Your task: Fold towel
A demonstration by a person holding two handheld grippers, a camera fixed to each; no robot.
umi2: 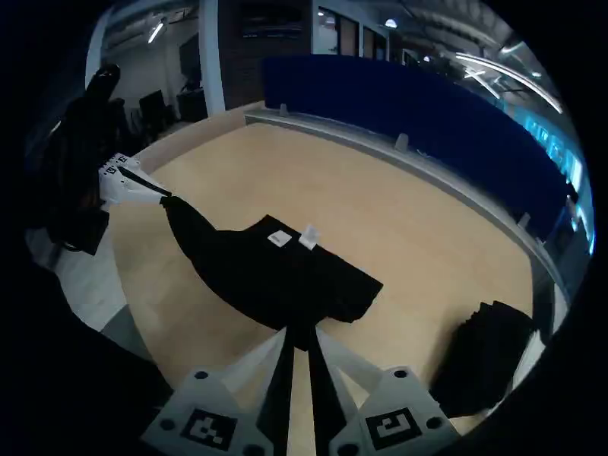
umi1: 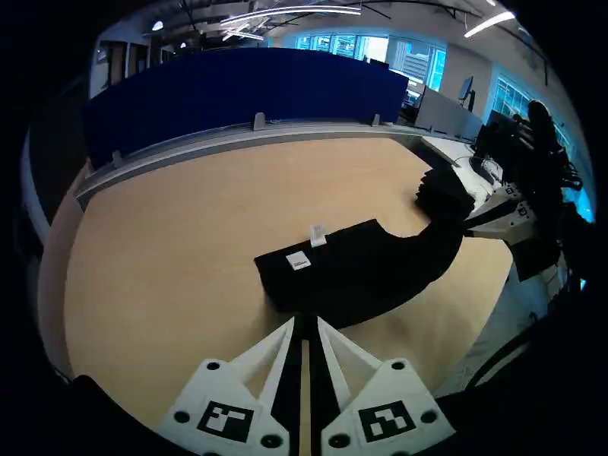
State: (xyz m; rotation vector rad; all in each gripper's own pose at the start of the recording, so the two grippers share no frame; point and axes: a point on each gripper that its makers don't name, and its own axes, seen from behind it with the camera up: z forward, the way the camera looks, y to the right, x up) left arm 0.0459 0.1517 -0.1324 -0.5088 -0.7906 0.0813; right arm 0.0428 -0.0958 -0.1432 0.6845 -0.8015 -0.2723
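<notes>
A black towel (umi1: 357,262) lies partly folded on the light wooden table (umi1: 167,228), two white tags (umi1: 299,261) showing on top. My left gripper (umi1: 306,323) is shut on its near edge. In the same view my right gripper (umi1: 465,226) pinches the towel's stretched far-right corner. The right gripper view has the towel (umi2: 266,273) running from my right gripper (umi2: 299,334), shut on its near edge, up to the left gripper (umi2: 159,196), which holds a raised corner at the table's left edge.
A stack of folded black towels (umi1: 444,190) sits at the table's far right, also in the right gripper view (umi2: 486,357). A blue partition (umi1: 243,91) borders the table's back. A person in dark clothes (umi2: 76,152) stands by the table edge.
</notes>
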